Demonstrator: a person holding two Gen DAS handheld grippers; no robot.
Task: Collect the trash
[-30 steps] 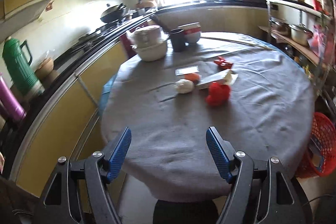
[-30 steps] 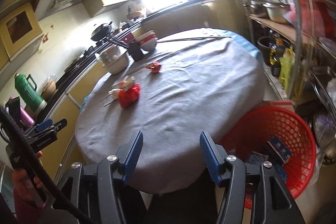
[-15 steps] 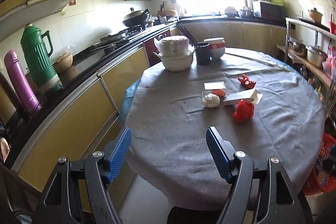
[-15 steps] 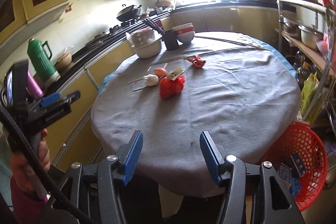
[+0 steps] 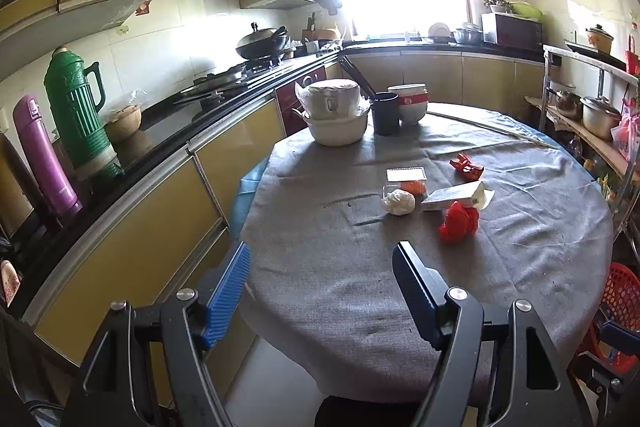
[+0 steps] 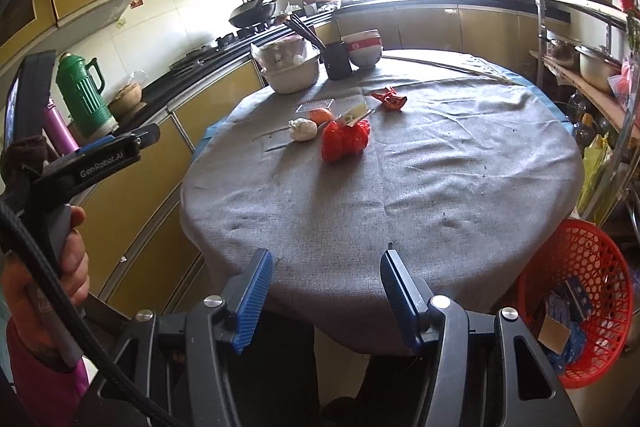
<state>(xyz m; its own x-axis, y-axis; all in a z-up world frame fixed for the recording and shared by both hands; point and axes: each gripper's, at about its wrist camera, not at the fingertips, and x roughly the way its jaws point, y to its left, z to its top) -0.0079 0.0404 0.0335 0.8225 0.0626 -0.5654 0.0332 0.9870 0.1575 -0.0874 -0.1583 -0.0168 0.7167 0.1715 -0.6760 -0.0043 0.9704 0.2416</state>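
Since the earlier frames both wrist views have swung from a tilted look across the table to a squarer one, and the litter now lies further ahead of each gripper; the red basket has slid toward the right edge of both views.

The trash sits in a loose cluster past the middle of the grey-clothed table (image 6: pixel 400 187): a crumpled red bag (image 6: pixel 345 141), a white paper wad (image 6: pixel 303 129) just beside it, a flat carton (image 5: pixel 456 195) resting against the bag, a clear tray holding something orange (image 5: pixel 406 181), and a small red wrapper (image 6: pixel 389 98) a little apart. The red basket (image 6: pixel 580 291) stands on the floor by the table's near right edge, with a few items already in it.

The left gripper (image 5: pixel 322 293) and right gripper (image 6: pixel 326 285) both stand about half open with nothing between the pads, short of the table's near edge.

The step in hand looks like the reach for a first piece. The bag is nearest the right gripper and soft, so it should be pinched low through the crumpled bulk, without dragging the cloth or knocking the carton. The bowls (image 5: pixel 336 115) behind should be left alone.
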